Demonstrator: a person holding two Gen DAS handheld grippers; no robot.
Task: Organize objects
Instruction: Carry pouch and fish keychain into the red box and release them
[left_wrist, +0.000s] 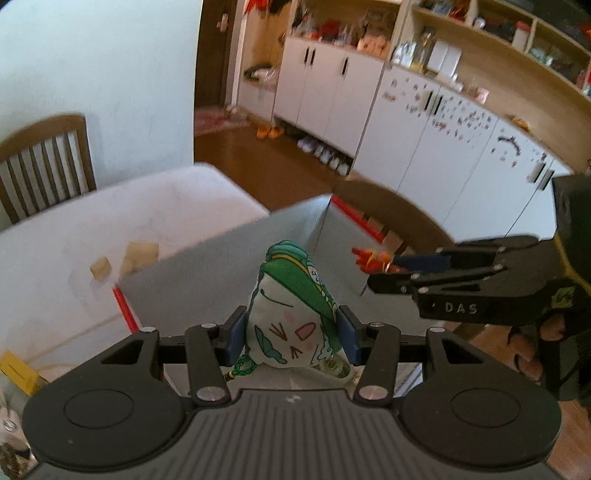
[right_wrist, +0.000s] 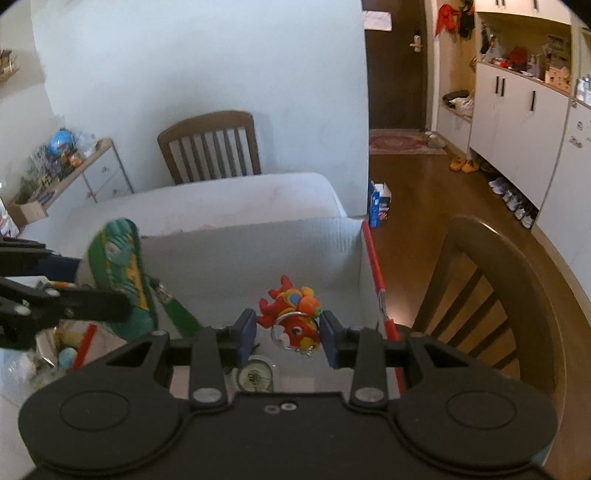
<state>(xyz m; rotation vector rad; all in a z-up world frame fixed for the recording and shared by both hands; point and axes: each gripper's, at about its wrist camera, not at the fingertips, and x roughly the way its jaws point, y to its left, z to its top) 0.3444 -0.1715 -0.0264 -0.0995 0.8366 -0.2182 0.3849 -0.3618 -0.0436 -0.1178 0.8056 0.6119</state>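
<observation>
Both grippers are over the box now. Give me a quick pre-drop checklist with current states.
1. Left gripper clamped on the green plush charm: ok.
2. Right gripper clamped on the red keychain toy: ok.
3. Both items above the open cardboard box: ok.
4. Grippers apart, not touching each other: ok.
5. Landing spot free: cannot tell; a round container lies on the box floor below.
6. Charm's green tassel hanging clear of the right gripper: ok.
</observation>
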